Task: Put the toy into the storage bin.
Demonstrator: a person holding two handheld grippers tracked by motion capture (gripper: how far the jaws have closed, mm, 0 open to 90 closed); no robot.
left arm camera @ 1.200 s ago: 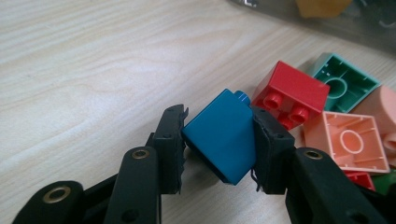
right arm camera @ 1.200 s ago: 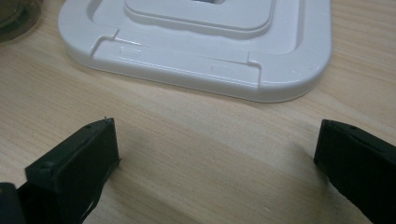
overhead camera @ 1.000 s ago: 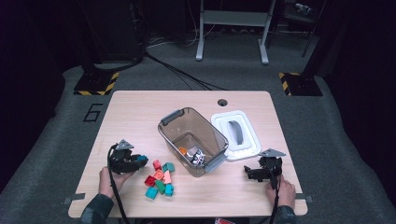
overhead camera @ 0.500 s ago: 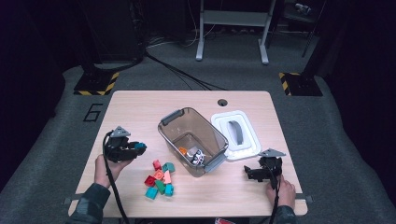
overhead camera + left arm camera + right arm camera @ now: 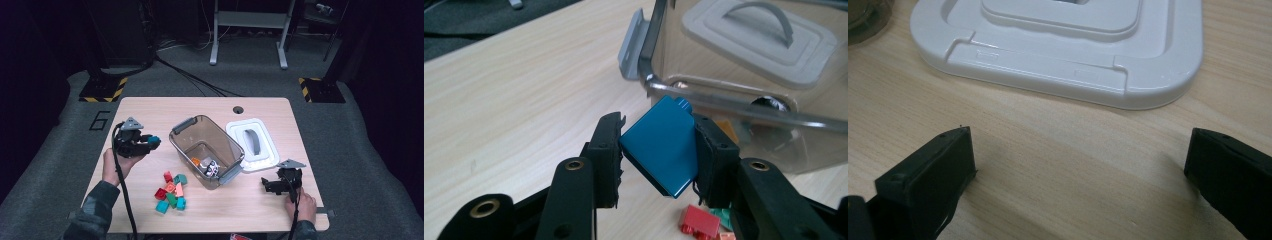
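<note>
A smooth, glossy blue block with studs on its top edge sits tilted at centre frame in the left gripper view, clamped between the left gripper's black pads. Behind it stands a clear plastic bin with grey latches; its contents blur through the wall. The right gripper gapes wide, empty, over pale wood-grain table, below the white lid cut off at the top.
</note>
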